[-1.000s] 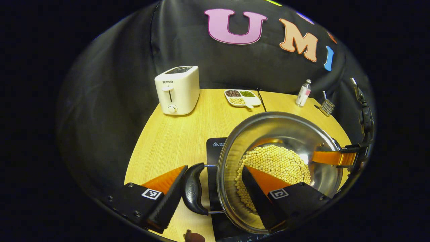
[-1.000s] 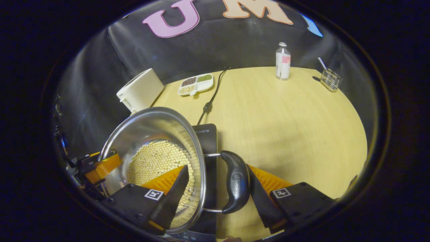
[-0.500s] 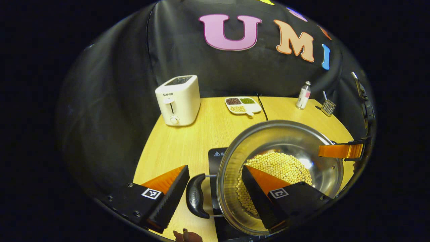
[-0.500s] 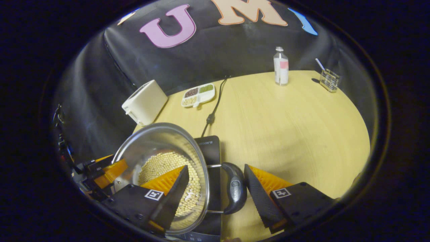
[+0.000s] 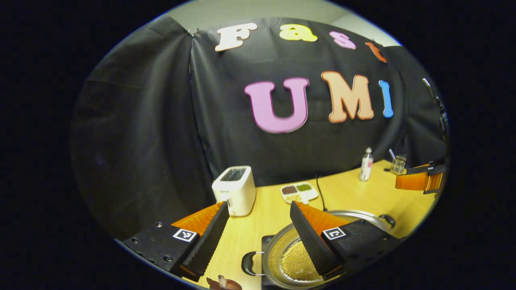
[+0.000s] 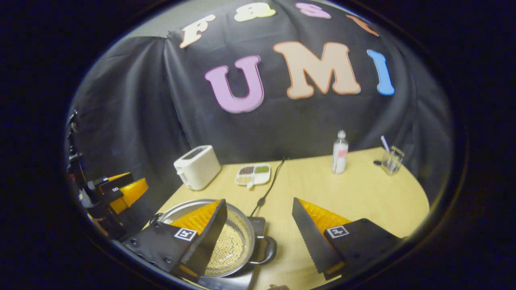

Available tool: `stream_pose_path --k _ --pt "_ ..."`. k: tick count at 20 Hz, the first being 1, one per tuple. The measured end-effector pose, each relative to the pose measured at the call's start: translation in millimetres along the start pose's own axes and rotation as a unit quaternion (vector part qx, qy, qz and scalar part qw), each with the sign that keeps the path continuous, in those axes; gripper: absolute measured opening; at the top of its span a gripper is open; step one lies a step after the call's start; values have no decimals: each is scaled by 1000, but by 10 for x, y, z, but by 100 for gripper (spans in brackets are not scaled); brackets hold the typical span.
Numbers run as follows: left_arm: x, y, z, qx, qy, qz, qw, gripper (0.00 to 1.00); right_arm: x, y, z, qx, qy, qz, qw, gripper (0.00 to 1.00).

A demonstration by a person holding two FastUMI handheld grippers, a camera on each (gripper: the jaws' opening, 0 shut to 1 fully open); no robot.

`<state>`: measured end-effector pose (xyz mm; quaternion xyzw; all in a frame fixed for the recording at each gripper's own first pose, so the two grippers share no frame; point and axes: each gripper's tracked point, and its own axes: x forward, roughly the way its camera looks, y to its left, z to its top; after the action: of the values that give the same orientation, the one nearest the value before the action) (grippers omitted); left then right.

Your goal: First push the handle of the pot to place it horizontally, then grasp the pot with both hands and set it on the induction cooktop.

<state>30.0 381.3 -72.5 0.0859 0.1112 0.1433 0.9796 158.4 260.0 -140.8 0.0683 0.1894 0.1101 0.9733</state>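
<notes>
Steel pot (image 5: 322, 257) sits on the cooktop (image 6: 238, 278) below your wide-open, empty left gripper (image 5: 258, 237) and right gripper (image 6: 258, 237); a careless dip could spill the beans (image 6: 227, 249).

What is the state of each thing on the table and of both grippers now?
Pot: on the cooktop, holds beans, released.
Pot handle: horizontal.
Left gripper: open, above the pot.
Right gripper: open, above the pot.
Bottle: upright, capped.
Tray: filled compartments.
</notes>
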Motion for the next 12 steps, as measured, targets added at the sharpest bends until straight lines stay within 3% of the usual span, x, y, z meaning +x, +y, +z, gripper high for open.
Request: stream_pose_path --k 2,6,7,8,9,12 --pt "-216 -299 341 4 -31 -3 1000 100 -275 -171 301 -14 -42 4 999 94" --pt "-619 -1188 828 -33 -72 -22 997 100 -803 -846 608 -19 -91 -9 996 94" --pt "-716 -1386 902 -42 -81 -21 996 100 -925 -1046 657 -17 -101 -14 995 94" --pt "-816 -1585 949 -53 -85 -18 995 98 -1054 -1229 680 -14 -103 -16 994 100" --pt "-900 -1787 974 -60 -84 -18 995 100 -1178 -1387 708 -13 -107 -15 994 94" --pt "-1160 -2238 972 -80 -84 -2 993 100 -1498 -1770 751 -17 -106 -3 994 94"
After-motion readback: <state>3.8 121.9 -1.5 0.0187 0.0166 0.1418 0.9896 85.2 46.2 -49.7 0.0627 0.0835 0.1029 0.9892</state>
